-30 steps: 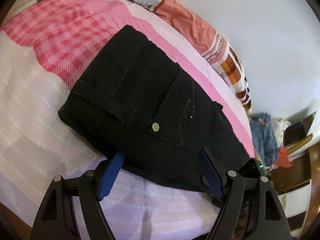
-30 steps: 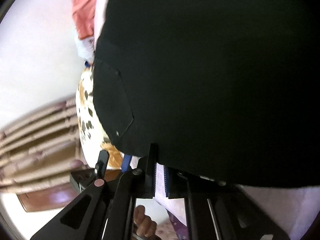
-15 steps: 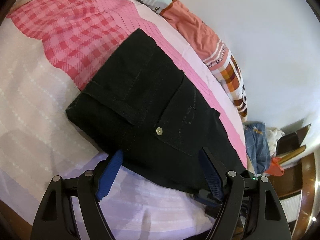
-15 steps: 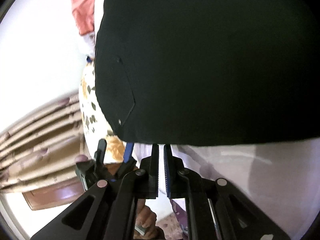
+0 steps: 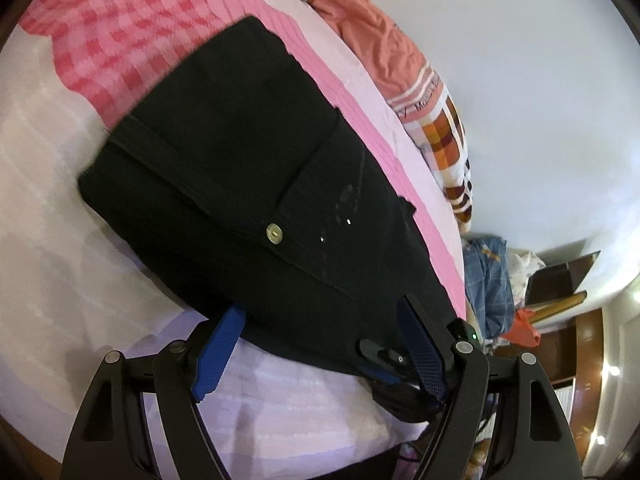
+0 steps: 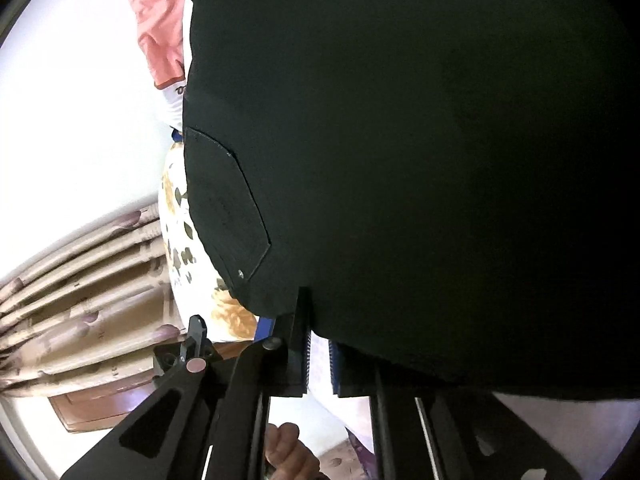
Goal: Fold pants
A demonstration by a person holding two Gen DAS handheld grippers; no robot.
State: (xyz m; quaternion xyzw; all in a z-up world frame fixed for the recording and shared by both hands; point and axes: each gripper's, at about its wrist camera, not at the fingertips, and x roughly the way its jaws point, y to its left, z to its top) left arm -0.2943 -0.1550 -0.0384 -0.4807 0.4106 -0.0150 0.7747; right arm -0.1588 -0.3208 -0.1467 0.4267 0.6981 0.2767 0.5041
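Observation:
Black pants (image 5: 240, 160) lie folded on the pink bed sheet (image 5: 48, 240), back pocket and brass button facing up. My left gripper (image 5: 320, 340) is open, its blue pads (image 5: 218, 350) spread along the pants' near edge without pressing on it. In the right wrist view the pants (image 6: 400, 140) fill most of the picture. The right gripper (image 6: 320, 350) is shut, and the pants' edge lies over its tips, so any pinched cloth is hidden. Pale sheet shows in the thin slit between its pads. From the left wrist view, that right gripper (image 5: 384, 360) sits at the pants' near right corner.
A pink checked cover (image 5: 120, 32) lies beyond the pants, with an orange striped cloth (image 5: 380, 52) against the white wall. Piled clothes (image 5: 488, 280) and wooden furniture (image 5: 576, 344) stand off the bed's right end. A curtain (image 6: 80, 280), a flowered pillow (image 6: 176, 216) and a hand (image 6: 288, 444) show.
The left gripper has rolled a little and come closer to the pants, still open. The pants' edge, clear of the right fingertips half a second ago, covers them again.

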